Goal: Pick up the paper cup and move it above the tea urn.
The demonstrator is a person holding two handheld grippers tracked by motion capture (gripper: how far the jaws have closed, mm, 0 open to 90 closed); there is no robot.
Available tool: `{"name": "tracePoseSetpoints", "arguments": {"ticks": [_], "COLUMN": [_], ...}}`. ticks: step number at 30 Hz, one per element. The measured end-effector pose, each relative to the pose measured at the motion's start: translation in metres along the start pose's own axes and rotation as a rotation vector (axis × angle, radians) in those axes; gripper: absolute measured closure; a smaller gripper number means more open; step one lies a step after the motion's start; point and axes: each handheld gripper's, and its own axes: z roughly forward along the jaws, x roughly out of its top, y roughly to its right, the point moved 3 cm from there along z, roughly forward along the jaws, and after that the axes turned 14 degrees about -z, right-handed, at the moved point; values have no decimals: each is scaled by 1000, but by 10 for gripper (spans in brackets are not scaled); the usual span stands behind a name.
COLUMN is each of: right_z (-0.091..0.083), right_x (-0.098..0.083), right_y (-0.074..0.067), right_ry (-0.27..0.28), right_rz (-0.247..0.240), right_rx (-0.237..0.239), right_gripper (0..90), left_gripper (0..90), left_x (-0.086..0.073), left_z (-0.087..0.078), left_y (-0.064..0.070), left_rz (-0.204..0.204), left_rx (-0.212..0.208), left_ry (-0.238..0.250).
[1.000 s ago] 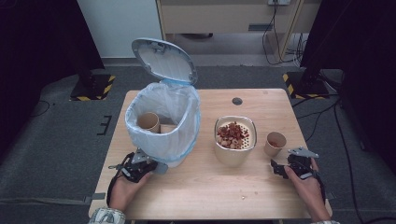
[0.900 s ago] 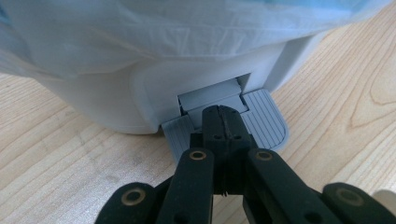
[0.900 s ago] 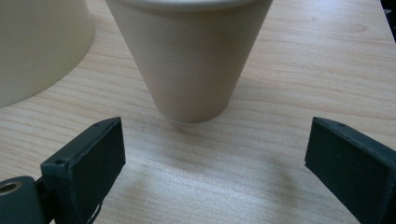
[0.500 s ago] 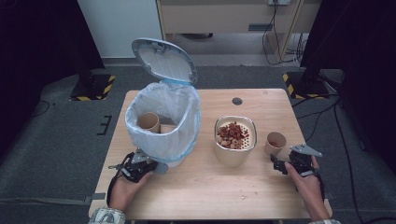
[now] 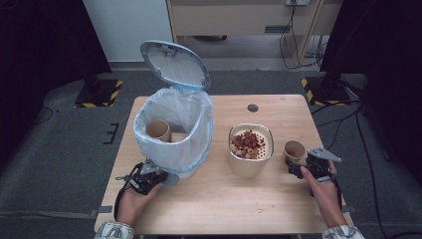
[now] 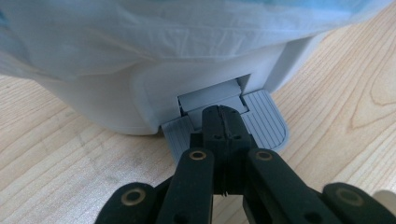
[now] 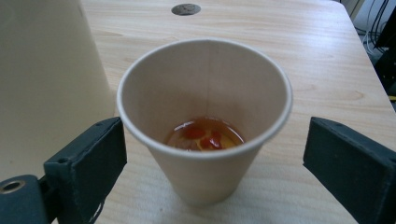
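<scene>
Paper cup (image 7: 204, 119), part-filled with reddish liquid beside the bowl (image 5: 251, 149), is straddled untouched by the closing right gripper (image 7: 212, 161) and should be clasped gently upright, while the pedal (image 6: 261, 122) is pressed by the shut, empty left gripper (image 6: 224, 122).

The paper cup (image 7: 205, 121) is light tan, with orange-brown liquid and little red bits at the bottom. The surface (image 5: 278, 209) is pale wood with wavy brown lines. The bin (image 5: 174, 134) is white with a see-through bag (blue along its edge) and a grey-blue lid (image 5: 174, 63). Its foot pedal (image 6: 261, 123) is grey with thin stripes. The bowl (image 5: 250, 154) is cream and full of red and tan pieces. Both tools, left (image 6: 223, 122) and right (image 7: 212, 163), are black. The floor (image 5: 59, 149) is dark grey.
</scene>
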Motion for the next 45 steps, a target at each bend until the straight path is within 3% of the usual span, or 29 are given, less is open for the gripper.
{"name": "tracePoseSetpoints", "arguments": {"ticks": [9, 19, 22, 25, 26, 34, 45], "right_z": [15, 25, 29, 31, 32, 30, 28], "right_x": [7, 7, 7, 6, 5, 5, 7], "right_y": [-2, 0, -3, -2, -1, -1, 0], "right_ry": [15, 57, 64, 64, 60, 72, 102], "right_rz": [-17, 14, -10, -12, -12, -43, -60], "right_rx": [3, 17, 23, 19, 13, 12, 51], "right_gripper": [73, 121, 118, 139, 187, 250, 279], "left_gripper": [900, 900, 900, 900, 900, 900, 900], "left_x": [0, 0, 1, 1, 1, 1, 1], "left_z": [0, 1, 1, 1, 1, 1, 2], "left_y": [0, 0, 0, 0, 0, 0, 1], "left_rz": [11, 9, 9, 8, 9, 10, 11], "left_rx": [-3, -5, -6, -7, -6, -9, -10], "left_ry": [-2, -2, -2, -2, -2, -2, -2]}}
